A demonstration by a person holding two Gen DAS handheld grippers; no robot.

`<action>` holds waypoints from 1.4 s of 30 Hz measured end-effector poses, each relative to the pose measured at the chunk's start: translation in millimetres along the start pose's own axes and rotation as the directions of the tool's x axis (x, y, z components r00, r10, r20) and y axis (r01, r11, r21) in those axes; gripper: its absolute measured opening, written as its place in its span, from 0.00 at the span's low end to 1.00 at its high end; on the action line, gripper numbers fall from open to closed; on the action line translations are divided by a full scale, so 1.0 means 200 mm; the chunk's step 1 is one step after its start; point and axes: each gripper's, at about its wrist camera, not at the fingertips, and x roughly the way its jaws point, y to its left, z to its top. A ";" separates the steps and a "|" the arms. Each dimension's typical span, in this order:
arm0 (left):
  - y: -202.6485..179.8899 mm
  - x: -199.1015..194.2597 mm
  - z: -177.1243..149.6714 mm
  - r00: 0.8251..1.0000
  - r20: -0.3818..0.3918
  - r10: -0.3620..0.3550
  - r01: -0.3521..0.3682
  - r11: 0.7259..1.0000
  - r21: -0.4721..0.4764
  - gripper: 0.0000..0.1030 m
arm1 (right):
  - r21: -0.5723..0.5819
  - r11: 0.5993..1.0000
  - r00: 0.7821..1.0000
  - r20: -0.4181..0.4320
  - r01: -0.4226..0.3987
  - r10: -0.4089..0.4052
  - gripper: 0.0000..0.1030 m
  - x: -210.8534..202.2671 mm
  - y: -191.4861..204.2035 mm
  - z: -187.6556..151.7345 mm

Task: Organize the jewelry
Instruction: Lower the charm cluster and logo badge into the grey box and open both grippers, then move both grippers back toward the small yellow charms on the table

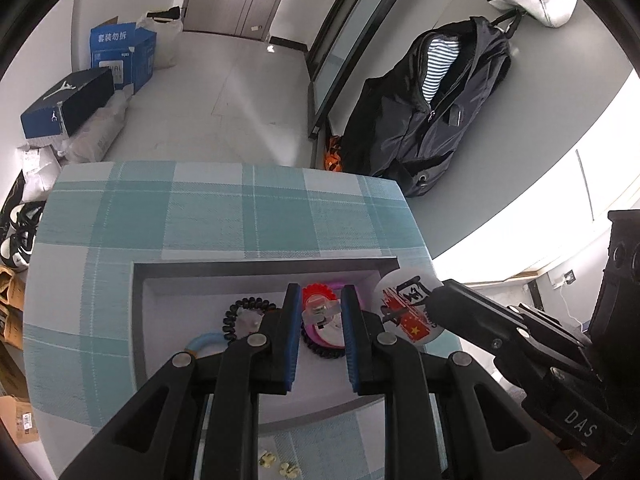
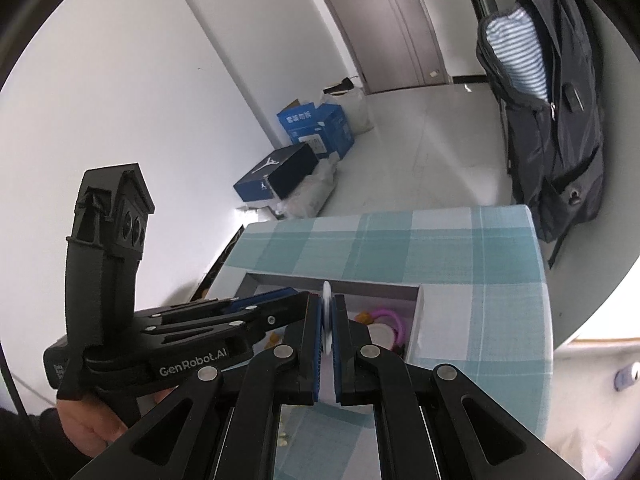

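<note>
Teal-and-white checked cloth covers the table point(image 1: 208, 216), and on it sits the shallow grey open-topped tray point(image 1: 264, 266) that the jewelry is being gathered into. At the tray's right rim the round white pin badge with red and black printing and a small red flag point(image 1: 404, 308) is pinched on its edge by the right gripper point(image 2: 329, 320), whose blue-padded jaws are clenched on the thin disc so that it stands on edge between them. Setting it down well means, I judge, carrying the badge inward past the rim, lowering it flat toward bare grey floor, and only then letting the jaws part, since a release from its present height could let it roll or tip out over the low wall. Within the tray lie a red coiled hair tie with a small clip on a pink-rimmed disc point(image 1: 320, 316), a black spiral hair tie point(image 1: 248, 312) and a pale blue ring point(image 1: 204, 340). The left gripper point(image 1: 320, 320) hovers over the red piece with its jaws parted and nothing between them, close beside the right tool, so the two could knock together. Free tray floor shows toward the near side. Small pale yellow earrings point(image 1: 276, 462) lie on the cloth nearer the camera, outside the tray. Beyond the far table edge stand blue cardboard boxes point(image 1: 120, 56) and a black backpack point(image 1: 432, 112).
</note>
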 end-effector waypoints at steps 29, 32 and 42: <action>0.13 -0.05 -0.01 0.999 0.008 0.035 -0.034 0.995 -0.090 0.59 | 0.034 0.999 1.000 -0.015 -0.006 0.007 0.36 0.04 -0.05 0.00; 0.13 -0.07 -0.02 0.999 0.012 0.042 -0.041 0.996 -0.084 0.59 | 0.047 0.999 1.000 -0.011 0.001 0.000 0.40 0.02 -0.06 0.00; 0.11 -0.11 -0.06 0.994 0.010 0.110 -0.109 0.993 -0.042 0.59 | 0.049 0.999 1.000 0.007 0.016 -0.016 0.56 -0.04 -0.03 -0.02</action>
